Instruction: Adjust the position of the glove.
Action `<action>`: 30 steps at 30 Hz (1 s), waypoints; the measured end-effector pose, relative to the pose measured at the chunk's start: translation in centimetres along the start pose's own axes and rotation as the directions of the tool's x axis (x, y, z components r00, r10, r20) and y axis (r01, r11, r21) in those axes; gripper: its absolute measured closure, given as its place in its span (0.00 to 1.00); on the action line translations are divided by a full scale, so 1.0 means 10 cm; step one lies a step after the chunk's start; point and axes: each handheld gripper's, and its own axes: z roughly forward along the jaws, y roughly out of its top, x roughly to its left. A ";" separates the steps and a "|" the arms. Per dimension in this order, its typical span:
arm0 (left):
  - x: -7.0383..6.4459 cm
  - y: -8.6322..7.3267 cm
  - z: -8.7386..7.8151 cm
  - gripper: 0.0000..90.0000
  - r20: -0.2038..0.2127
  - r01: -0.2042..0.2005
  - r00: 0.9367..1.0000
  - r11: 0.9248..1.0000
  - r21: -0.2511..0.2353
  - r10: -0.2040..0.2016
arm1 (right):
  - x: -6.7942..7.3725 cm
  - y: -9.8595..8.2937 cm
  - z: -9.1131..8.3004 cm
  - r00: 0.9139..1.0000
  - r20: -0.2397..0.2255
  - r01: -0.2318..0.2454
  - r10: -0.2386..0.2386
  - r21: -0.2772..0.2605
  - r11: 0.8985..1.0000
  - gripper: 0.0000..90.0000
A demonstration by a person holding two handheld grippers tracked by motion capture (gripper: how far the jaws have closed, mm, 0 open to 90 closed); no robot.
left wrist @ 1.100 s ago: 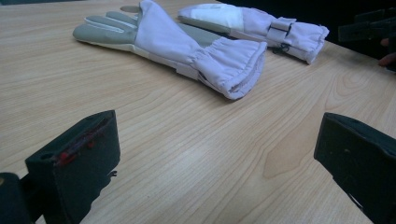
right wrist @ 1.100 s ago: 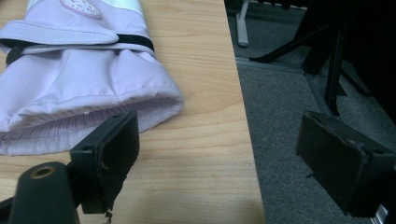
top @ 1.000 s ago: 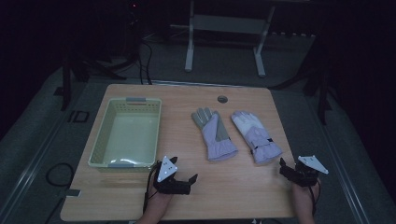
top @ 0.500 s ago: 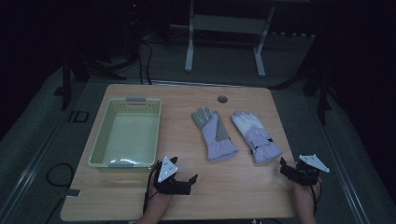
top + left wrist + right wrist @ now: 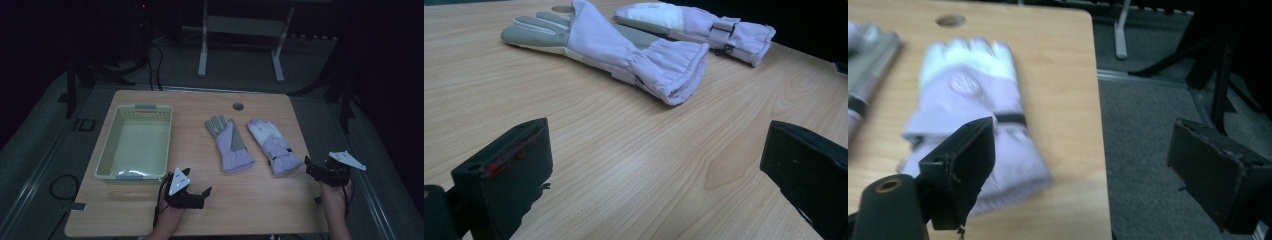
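Right gripper [image 5: 311, 167] is hovering at the table's right edge, jaws spread and empty, just beside the cuff of the right glove [image 5: 274, 144]. Left gripper [image 5: 202, 194] is sitting low near the front edge, jaws also wide, facing the left glove [image 5: 229, 143]. Both gloves are lying flat mid-table, apparently not touching; the green basket [image 5: 107, 156] is sitting left.

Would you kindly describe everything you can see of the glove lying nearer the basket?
The glove is a padded winter one of lilac fabric with grey fingers and a grey palm panel. It lies flat, palm up, on the wooden table, fingers pointing away from the person, its gathered elastic cuff gaping open toward the near edge. It lies right of the basket; nothing grips it. Whether it touches the other glove is unclear.
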 end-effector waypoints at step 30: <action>0.00 0.00 0.00 0.01 0.012 0.004 1.000 1.000 -0.002 -0.004 | 0.80 0.91 0.14 0.958 -0.250 0.141 -0.141 -0.019 0.990 0.15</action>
